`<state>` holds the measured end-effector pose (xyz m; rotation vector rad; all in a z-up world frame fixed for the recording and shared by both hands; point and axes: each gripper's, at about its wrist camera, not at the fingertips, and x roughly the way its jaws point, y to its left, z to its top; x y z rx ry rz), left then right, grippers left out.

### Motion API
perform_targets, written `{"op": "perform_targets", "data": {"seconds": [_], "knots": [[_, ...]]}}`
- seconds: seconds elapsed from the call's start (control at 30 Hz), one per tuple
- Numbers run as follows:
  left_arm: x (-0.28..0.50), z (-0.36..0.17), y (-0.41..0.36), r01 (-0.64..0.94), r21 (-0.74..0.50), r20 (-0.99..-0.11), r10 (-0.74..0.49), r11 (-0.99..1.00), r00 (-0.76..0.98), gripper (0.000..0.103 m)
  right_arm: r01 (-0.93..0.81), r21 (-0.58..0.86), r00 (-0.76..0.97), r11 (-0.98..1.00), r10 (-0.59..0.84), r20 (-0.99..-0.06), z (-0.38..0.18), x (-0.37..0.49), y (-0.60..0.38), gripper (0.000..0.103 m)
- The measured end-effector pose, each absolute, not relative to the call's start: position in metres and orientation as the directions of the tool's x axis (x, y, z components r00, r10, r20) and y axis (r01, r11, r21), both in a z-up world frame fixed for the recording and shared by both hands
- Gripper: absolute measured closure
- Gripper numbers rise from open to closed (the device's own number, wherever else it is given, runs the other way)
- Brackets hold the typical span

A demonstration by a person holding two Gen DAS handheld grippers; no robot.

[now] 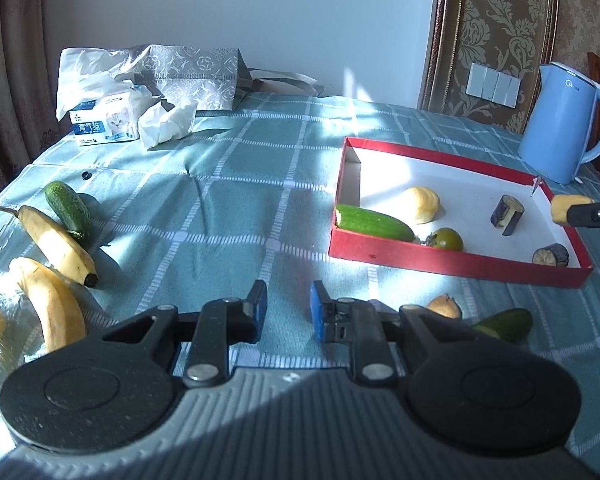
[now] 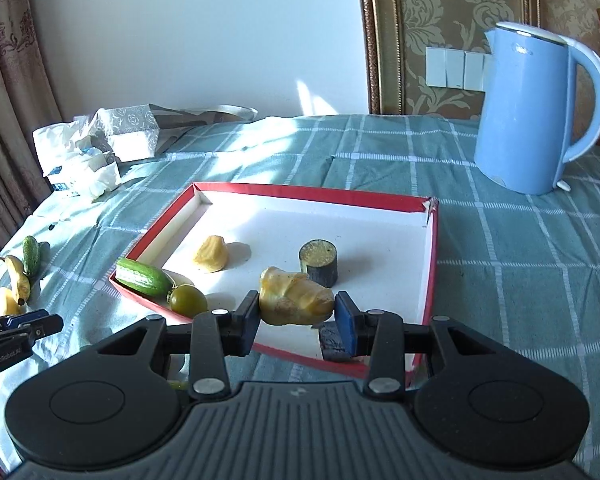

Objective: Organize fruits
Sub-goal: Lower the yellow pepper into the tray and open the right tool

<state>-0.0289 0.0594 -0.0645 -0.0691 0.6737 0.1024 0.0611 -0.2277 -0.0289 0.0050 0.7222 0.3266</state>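
The yellow fruit chunk point(image 2: 296, 296) lay crosswise between the right gripper point(image 2: 296, 322) pads, clamped above the red tray point(image 2: 430, 264); the left gripper point(image 1: 289, 310) was closed, empty.

Each hand-held black plastic left gripper point(image 1: 289, 307) and black plastic right gripper point(image 2: 297, 313) has blue pads, silver round rivets, two round discs and a grey ribbed body.

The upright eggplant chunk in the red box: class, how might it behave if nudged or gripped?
The eggplant chunk stands on a flat cut end, so it probably slides rather than rolls. Tipped over, its round side would likely roll. Its dark skin looks smooth, perhaps slippery.
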Motion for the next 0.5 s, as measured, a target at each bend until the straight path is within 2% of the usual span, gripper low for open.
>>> {"op": "perform_targets", "data": {"seconds": [0.23, 0.33, 0.37, 0.43, 0.5], "knots": [[-0.054, -0.062, 0.057, -0.111, -0.041, -0.630, 0.061, 0.993, 0.774, 0.082, -0.371, -0.006, 0.667, 0.928, 0.263, -0.697, -0.059, 0.098, -0.189, 0.062], [-0.060, -0.062, 0.056, -0.115, -0.040, -0.631, 0.064, 0.993, 0.773, 0.081, -0.378, -0.014, 0.648, 0.926, 0.254, -0.718, -0.072, 0.102, -0.182, 0.061], [-0.060, -0.063, 0.056, -0.114, -0.041, -0.632, 0.063, 0.993, 0.773, 0.081, -0.374, -0.016, 0.656, 0.927, 0.253, -0.711, -0.071, 0.100, -0.183, 0.059], [-0.061, -0.063, 0.055, -0.112, -0.047, -0.633, 0.058, 0.993, 0.772, 0.081, -0.368, -0.017, 0.676, 0.930, 0.255, -0.692, -0.065, 0.092, -0.186, 0.048], [-0.061, -0.064, 0.052, -0.098, -0.049, -0.634, 0.045, 0.994, 0.772, 0.081, -0.368, -0.018, 0.704, 0.929, 0.266, -0.658, -0.053, 0.076, -0.195, 0.045]]}}
